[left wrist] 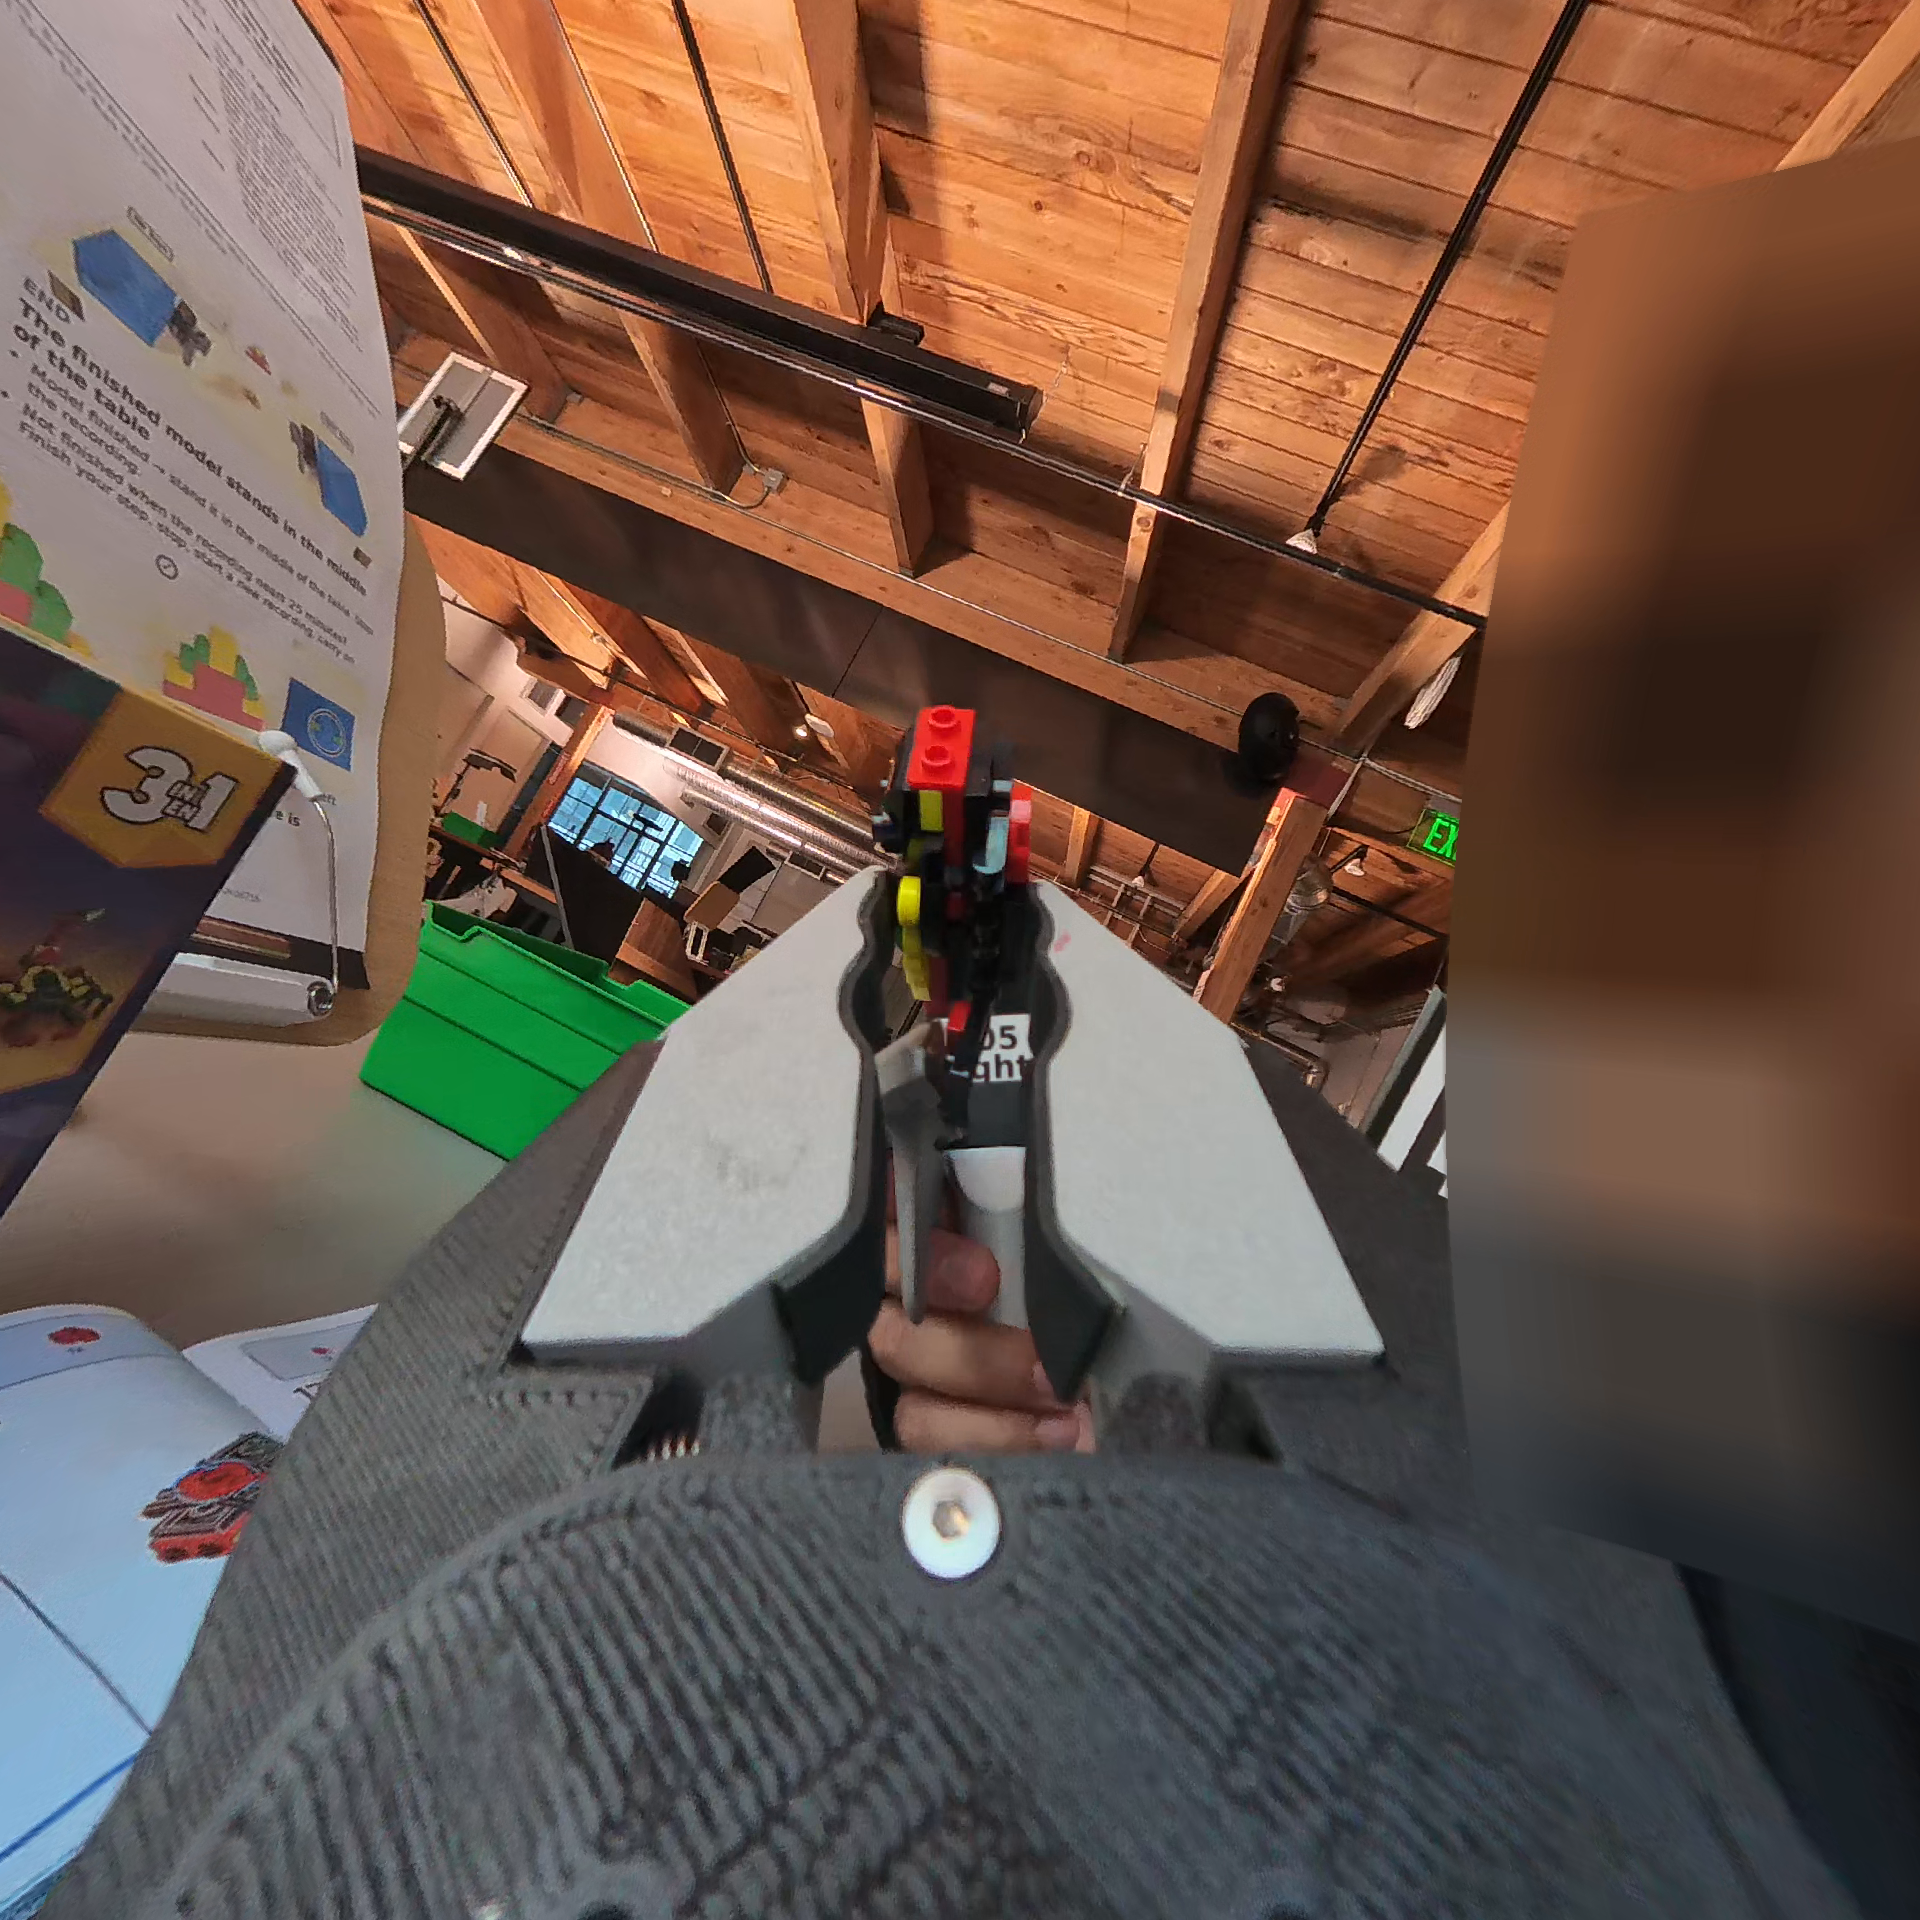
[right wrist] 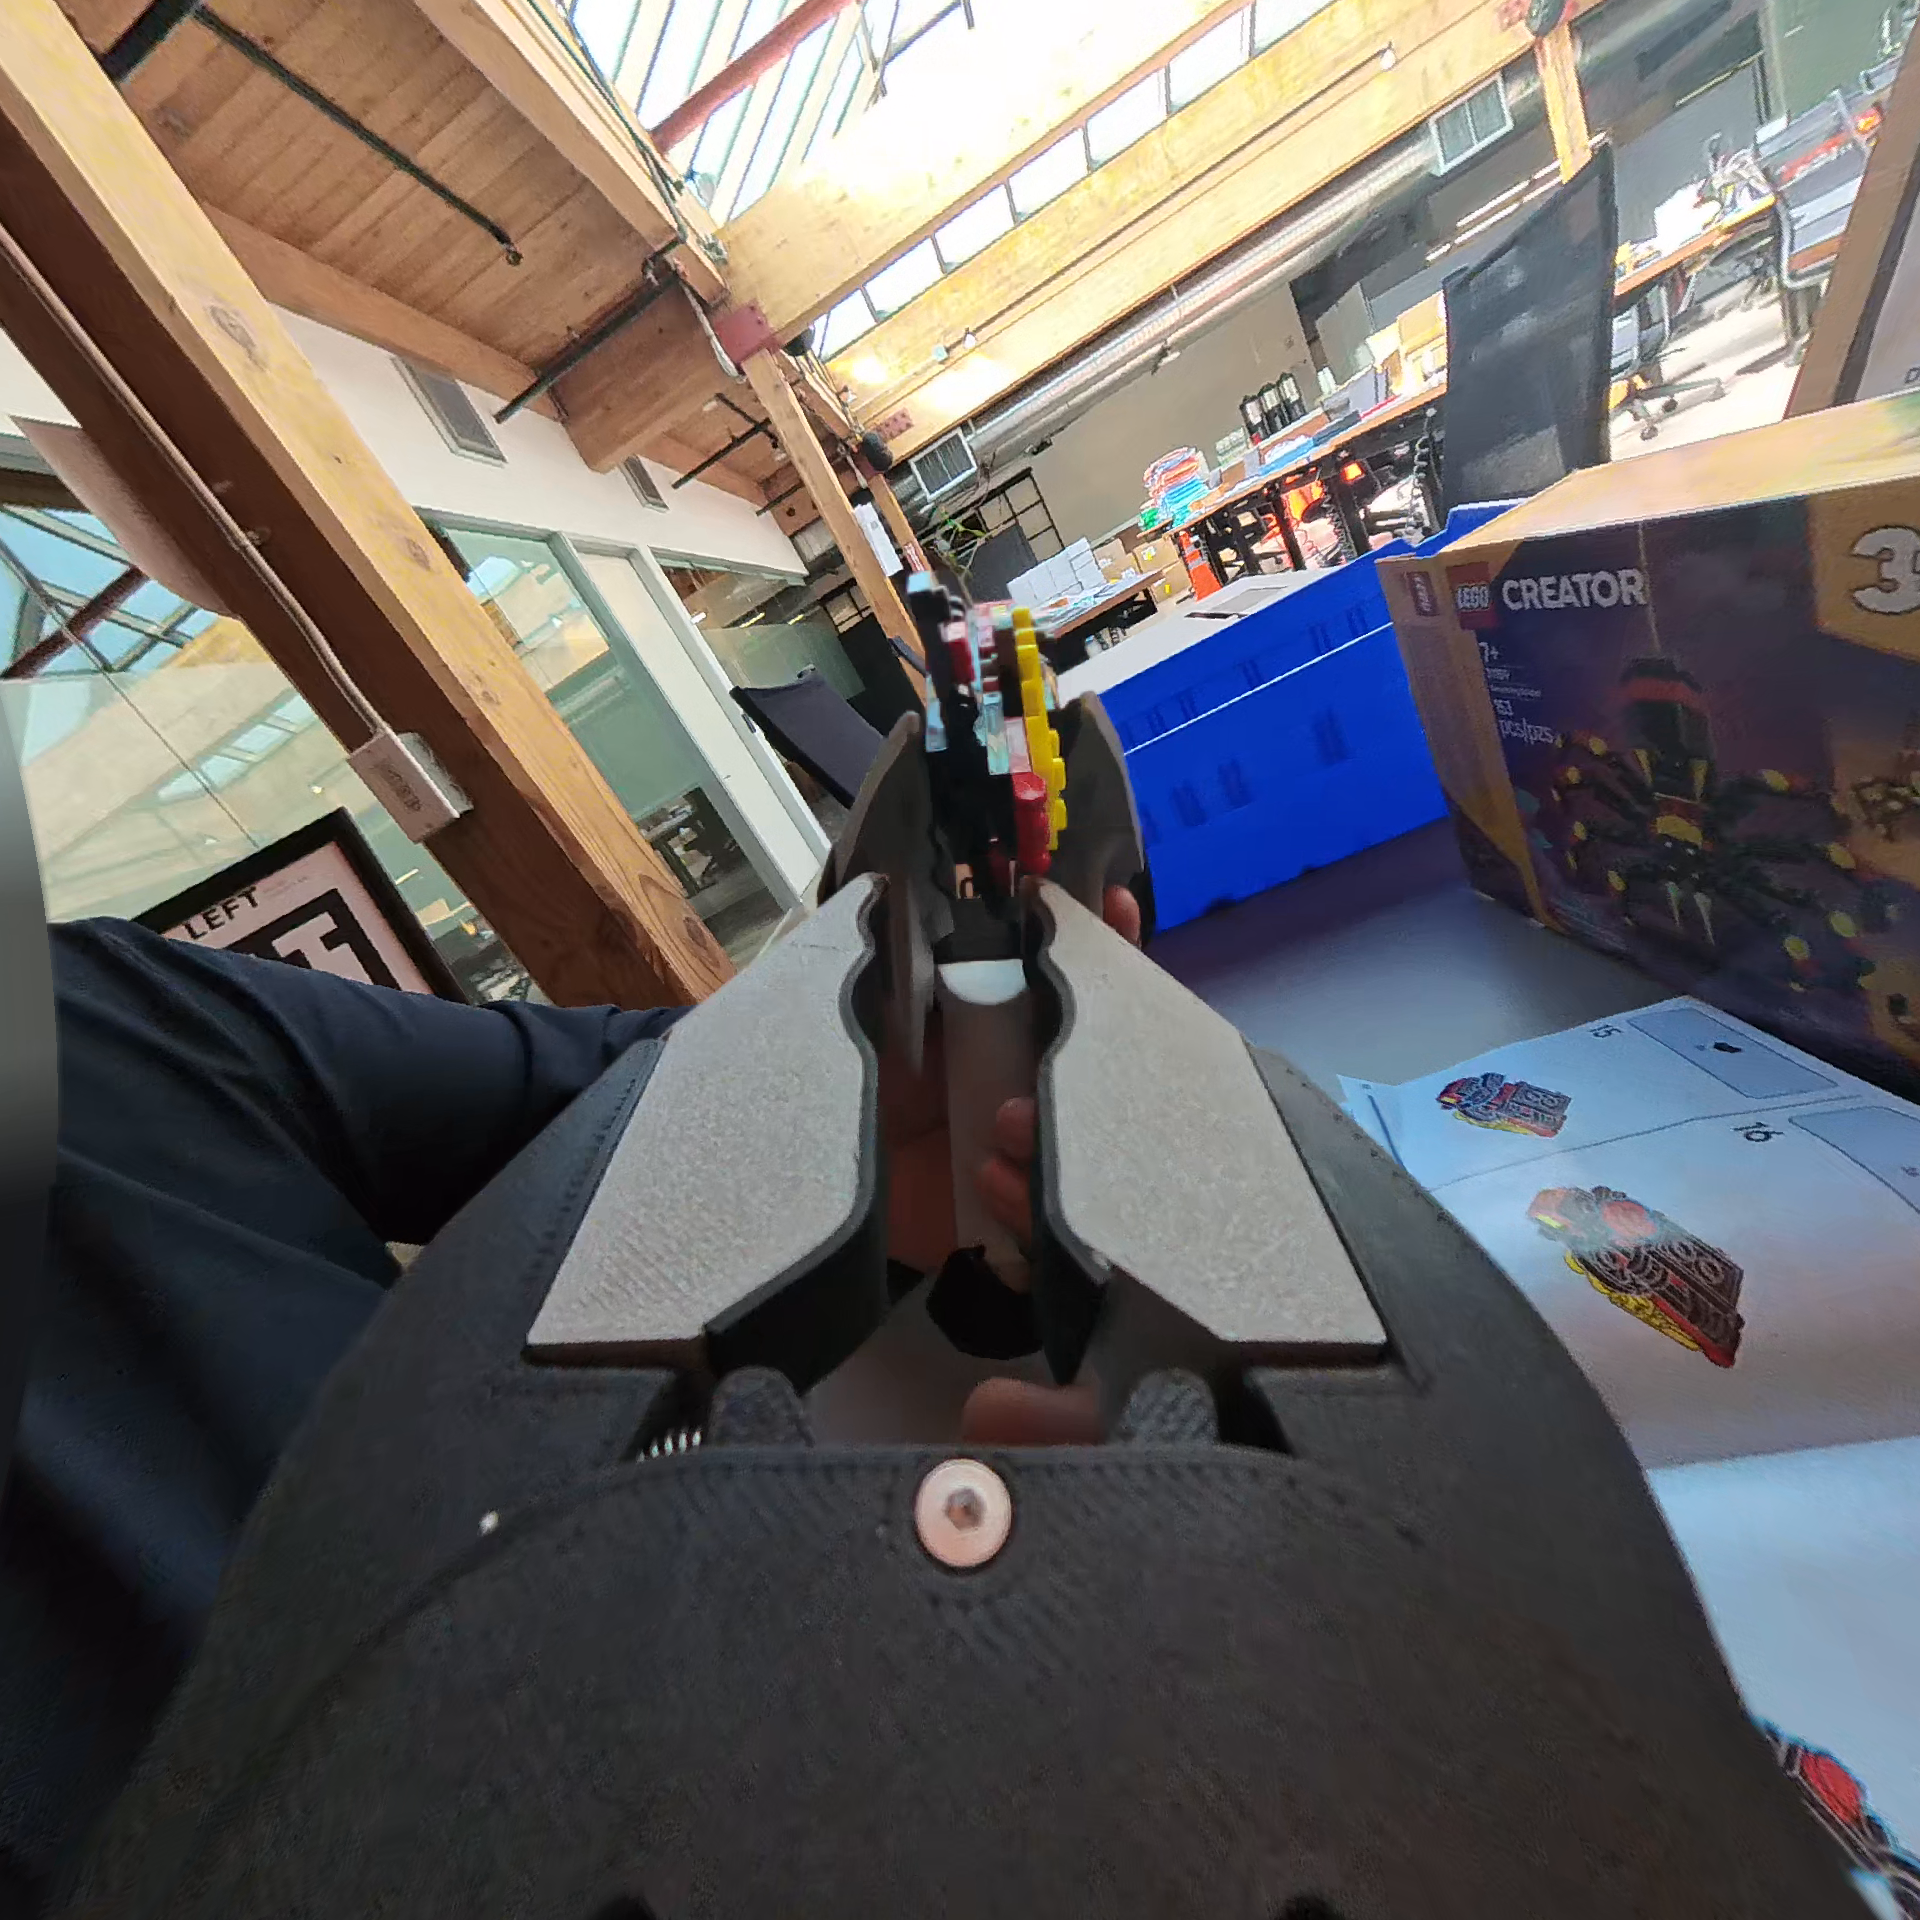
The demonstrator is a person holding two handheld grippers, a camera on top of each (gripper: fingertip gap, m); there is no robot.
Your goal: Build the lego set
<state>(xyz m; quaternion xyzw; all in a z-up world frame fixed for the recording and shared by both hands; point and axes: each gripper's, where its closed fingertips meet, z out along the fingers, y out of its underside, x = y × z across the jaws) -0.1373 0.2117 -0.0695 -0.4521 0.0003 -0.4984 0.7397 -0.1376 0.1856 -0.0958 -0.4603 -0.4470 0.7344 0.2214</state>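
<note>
1. I am looking along my left gripper (left wrist: pixel 954 914), and its two grey fingers (left wrist: pixel 748 1091) are closing in on a small lego model (left wrist: pixel 951 831) of red, yellow, black and pale blue pieces; the model is wedged between the tips, so I am reading this tool as clamped on it.
2. The model is being held up in the air, well above the table (left wrist: pixel 208 1153), with a red two-stud brick (left wrist: pixel 943 744) showing at its top against the wooden ceiling (left wrist: pixel 1039 260).
3. My right gripper (right wrist: pixel 956 894) is facing the same model (right wrist: pixel 992 727) from the other side. Its tips are sitting narrow at the model's lower end, but I cannot tell whether they are pinching it or just resting beside it.
4. In the right wrist view, the dark fingers of the other gripper (right wrist: pixel 1101 800) are standing on either side of the model, touching it.
5. The lego box (right wrist: pixel 1683 748) is standing on the table to the right, with a blue bin (right wrist: pixel 1268 748) beside it and the open instruction booklet (right wrist: pixel 1621 1226) lying in front.
6. In the left wrist view, a green bin (left wrist: pixel 499 1029) is sitting on the table, near a clipboard with a printed sheet (left wrist: pixel 197 447).
</note>
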